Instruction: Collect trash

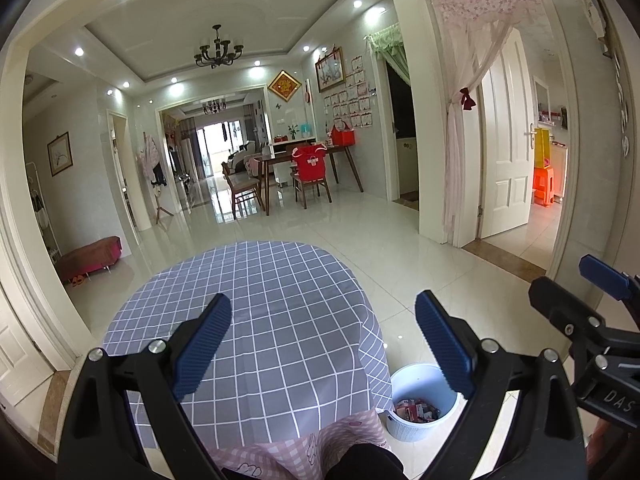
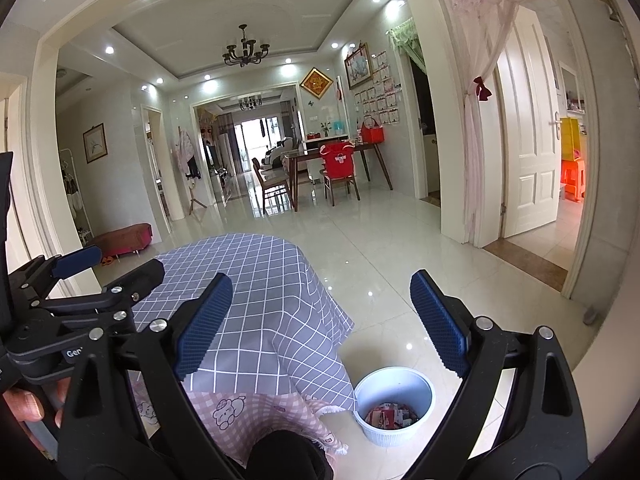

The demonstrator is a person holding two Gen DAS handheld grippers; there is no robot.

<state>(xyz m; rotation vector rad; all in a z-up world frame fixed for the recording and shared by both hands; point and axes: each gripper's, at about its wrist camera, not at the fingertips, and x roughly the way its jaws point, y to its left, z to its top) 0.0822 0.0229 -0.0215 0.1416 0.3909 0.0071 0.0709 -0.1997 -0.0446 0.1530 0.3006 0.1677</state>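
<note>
A small table under a grey checked cloth (image 1: 280, 276) (image 2: 256, 260) stands right in front of me, and no object shows on its top. On the floor at its right sits a white bin (image 1: 412, 432) (image 2: 384, 438) holding red and white wrappers (image 1: 416, 410) (image 2: 390, 416). My left gripper (image 1: 323, 308) hovers open over the table's near edge with nothing between its fingers. My right gripper (image 2: 322, 286) is open too, above the table's right corner and the bin. Each gripper shows at the edge of the other's view: the right one (image 1: 576, 286), the left one (image 2: 116, 266).
A pink patterned cloth (image 2: 240, 408) hangs below the grey one, with a person's dark knee (image 2: 288, 456) beneath it. Glossy tiled floor (image 1: 400, 240) stretches ahead to a dining table with chairs (image 1: 304, 168). A red bench (image 1: 92, 254) stands at the left and an open white door (image 1: 506, 140) at the right.
</note>
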